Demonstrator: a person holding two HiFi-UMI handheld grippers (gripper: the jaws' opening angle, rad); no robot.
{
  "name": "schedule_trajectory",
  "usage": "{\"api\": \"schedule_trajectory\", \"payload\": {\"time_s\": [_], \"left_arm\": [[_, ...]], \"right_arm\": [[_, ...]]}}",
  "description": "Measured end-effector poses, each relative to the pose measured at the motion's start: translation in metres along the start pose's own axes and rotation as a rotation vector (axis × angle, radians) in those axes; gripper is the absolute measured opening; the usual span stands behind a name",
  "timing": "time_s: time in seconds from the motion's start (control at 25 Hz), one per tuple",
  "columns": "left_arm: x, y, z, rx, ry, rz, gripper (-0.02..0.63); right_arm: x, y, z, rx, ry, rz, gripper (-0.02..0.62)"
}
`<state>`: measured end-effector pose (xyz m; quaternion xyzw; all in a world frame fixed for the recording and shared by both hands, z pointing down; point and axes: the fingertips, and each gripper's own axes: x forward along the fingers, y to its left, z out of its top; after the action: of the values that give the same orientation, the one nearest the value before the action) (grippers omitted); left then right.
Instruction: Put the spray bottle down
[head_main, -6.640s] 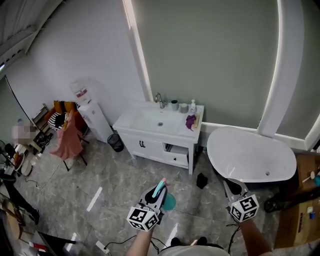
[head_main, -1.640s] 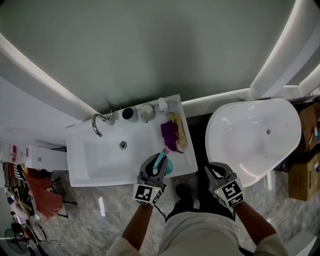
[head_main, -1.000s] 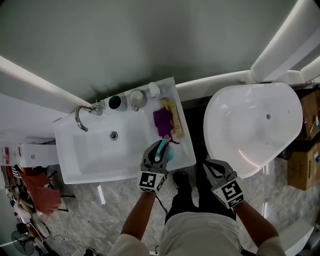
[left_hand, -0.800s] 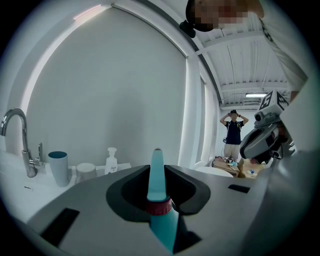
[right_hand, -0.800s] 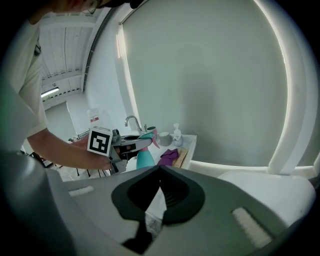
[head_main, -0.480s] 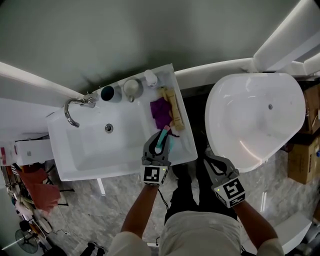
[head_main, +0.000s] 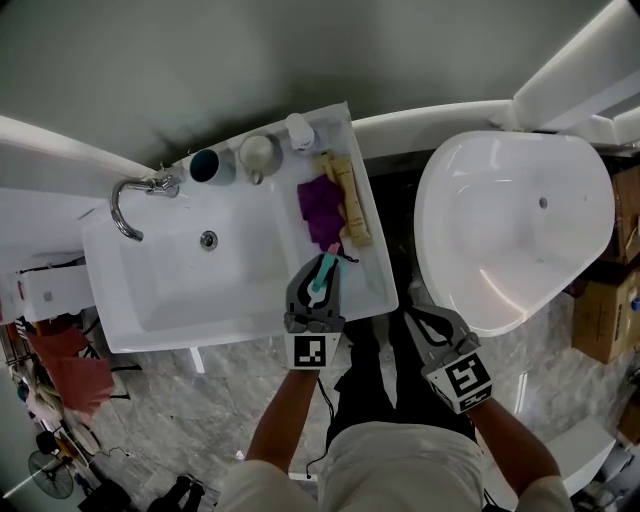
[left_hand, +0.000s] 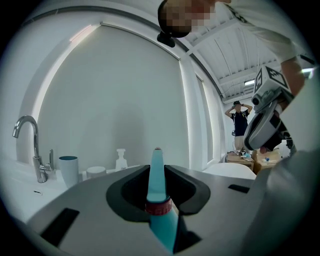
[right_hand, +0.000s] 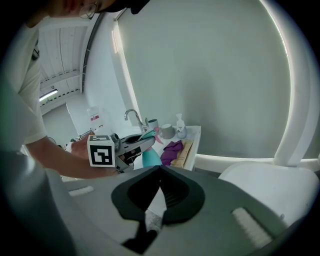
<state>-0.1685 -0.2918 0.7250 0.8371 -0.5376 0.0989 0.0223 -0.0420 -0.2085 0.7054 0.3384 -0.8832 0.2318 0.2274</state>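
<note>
Head view: the left gripper (head_main: 314, 270) pinches a slim teal plastic spray bottle (head_main: 321, 281) over the glossy white vanity top (head_main: 376, 285). Left gripper view: matte grey jaws clamp its tapered neck. Right gripper view: the right gripper (right_hand: 160, 170) has its ribbed jaws pressed together, empty.

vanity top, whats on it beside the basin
A purple cloth beside a tan strip; a pump bottle, white cup and dark cup along the back. The left gripper with the spray bottle covers part of the front.
</note>
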Motion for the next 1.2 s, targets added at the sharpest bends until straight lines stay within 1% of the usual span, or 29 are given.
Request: {"api": "schedule_trajectory", "payload": {"time_s": [0.04, 0.08, 0.12, 0.2, 0.36, 0.44, 0.52, 0.6, 0.64, 0.76, 0.88, 1.0, 1.08, 1.2], "left_arm": [[-0.001, 0.000, -0.004, -0.020, 0.005, 0.010, 0.089], [-0.003, 0.001, -0.007, -0.057, 0.009, 0.024, 0.089], [-0.004, 0.001, -0.010, -0.070, 0.011, 0.031, 0.089], [-0.004, 0.000, -0.010, -0.034, 0.012, 0.024, 0.091], [-0.005, 0.000, -0.007, -0.055, -0.025, 0.035, 0.097], [-0.006, 0.000, -0.004, -0.079, -0.044, 0.043, 0.098], [-0.008, -0.001, -0.006, -0.083, -0.025, 0.043, 0.097], [-0.011, 0.000, -0.010, -0.106, 0.009, 0.052, 0.091], [-0.013, 0.000, -0.010, -0.108, 0.015, 0.058, 0.087], [-0.016, 0.004, -0.010, -0.076, 0.016, 0.073, 0.086], [-0.015, 0.007, -0.010, -0.092, 0.030, 0.088, 0.077], [-0.015, 0.006, -0.007, -0.104, 0.033, 0.081, 0.075], [-0.017, 0.004, -0.006, -0.091, 0.029, 0.072, 0.074], [-0.020, 0.001, -0.010, -0.075, 0.051, 0.060, 0.074]], "right_arm": [[0.002, 0.001, 0.000, 0.002, 0.000, 0.002, 0.011], [0.003, 0.001, 0.000, 0.006, -0.001, 0.003, 0.011], [0.005, 0.002, 0.000, 0.008, -0.002, 0.004, 0.011], [0.007, 0.003, -0.001, 0.006, -0.003, 0.005, 0.011], [0.009, 0.004, -0.008, -0.006, 0.004, 0.009, 0.011], [0.008, 0.005, -0.011, -0.010, 0.006, 0.012, 0.011], [0.007, 0.006, -0.012, -0.009, 0.003, 0.013, 0.011], [0.005, 0.007, -0.012, -0.010, 0.000, 0.011, 0.011], [0.004, 0.008, -0.012, -0.011, -0.001, 0.010, 0.011], [0.001, 0.008, -0.015, -0.011, 0.002, 0.010, 0.011], [-0.001, 0.006, -0.017, -0.007, 0.004, 0.003, 0.011], [-0.001, 0.005, -0.017, -0.001, 0.005, -0.002, 0.011], [-0.002, 0.006, -0.018, 0.001, 0.004, -0.002, 0.011], [-0.002, 0.007, -0.017, 0.001, 0.002, 0.001, 0.011]]}}
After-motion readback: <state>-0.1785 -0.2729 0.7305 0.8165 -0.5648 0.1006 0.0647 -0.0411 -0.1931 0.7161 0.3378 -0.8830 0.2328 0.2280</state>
